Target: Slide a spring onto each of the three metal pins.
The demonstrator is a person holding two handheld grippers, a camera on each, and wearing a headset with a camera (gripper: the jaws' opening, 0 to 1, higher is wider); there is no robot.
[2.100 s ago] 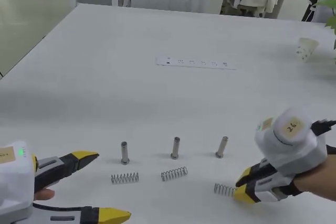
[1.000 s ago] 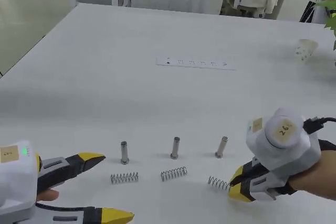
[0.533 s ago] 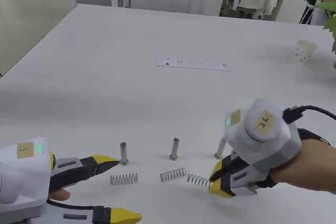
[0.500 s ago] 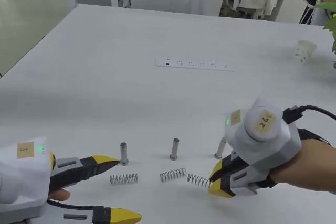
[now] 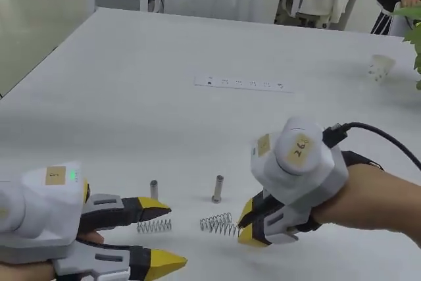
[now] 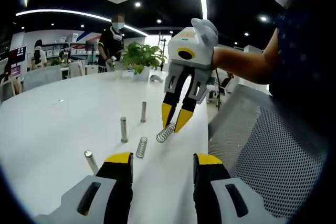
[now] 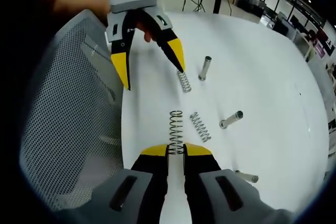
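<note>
white table (image 5: 197, 123): right gripper (image 7: 176, 150) clamps a spring (image 7: 176, 127) by its end, near the middle pin (image 7: 231, 119); left gripper (image 6: 163, 160) gapes, empty. centre the coil's open end over a pin, then lower straight.

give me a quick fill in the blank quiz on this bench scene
1. The right gripper is shut on a ___.
2. The jaws of the left gripper stand ___.
3. The table holds ___ metal pins.
4. ___ of the pins is loaded yet.
Missing: spring, open, three, none.
</note>
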